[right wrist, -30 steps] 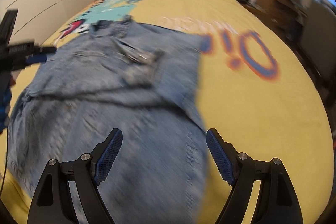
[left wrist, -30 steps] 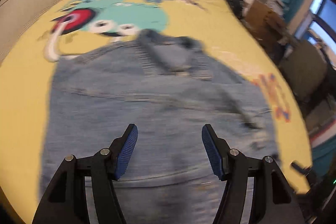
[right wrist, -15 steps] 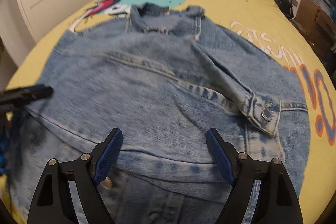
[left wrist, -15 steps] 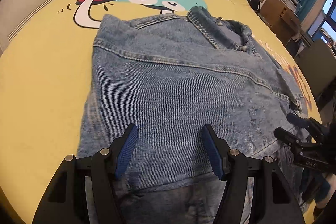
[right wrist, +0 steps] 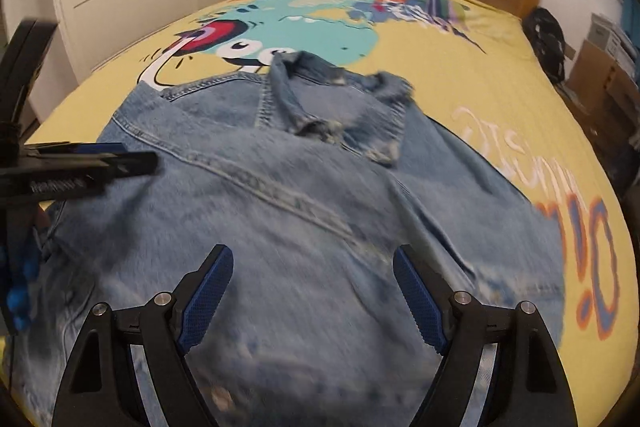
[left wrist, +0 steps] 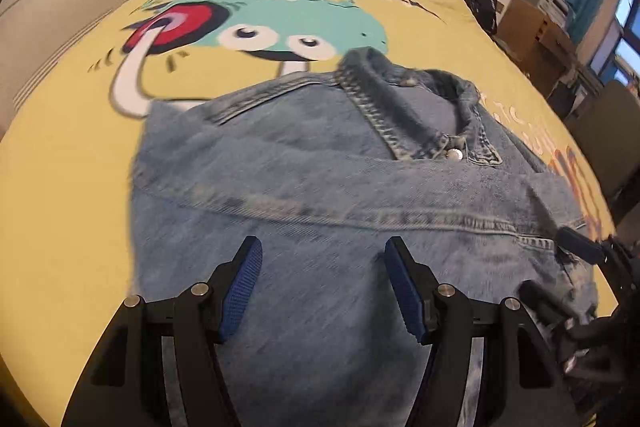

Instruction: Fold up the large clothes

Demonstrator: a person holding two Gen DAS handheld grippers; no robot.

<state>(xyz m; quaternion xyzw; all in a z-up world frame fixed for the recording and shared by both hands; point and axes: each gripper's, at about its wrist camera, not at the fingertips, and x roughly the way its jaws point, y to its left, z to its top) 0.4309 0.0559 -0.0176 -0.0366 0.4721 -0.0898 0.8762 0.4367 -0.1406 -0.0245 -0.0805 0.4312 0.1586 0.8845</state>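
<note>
Across the yellow bed cover (left wrist: 60,187), spread flat: denim jacket (left wrist: 320,187), collar (left wrist: 400,115) toward twelve o'clock. Above its lower part, left gripper (left wrist: 322,283) with jaws parted, gripping nothing. At three o'clock, right gripper (right wrist: 312,291), wider apart, likewise empty.

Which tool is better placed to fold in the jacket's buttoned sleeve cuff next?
Probably the right tool: the cuff lies toward the denim jacket's right side, nearer it than the left tool. Both hang open.
</note>
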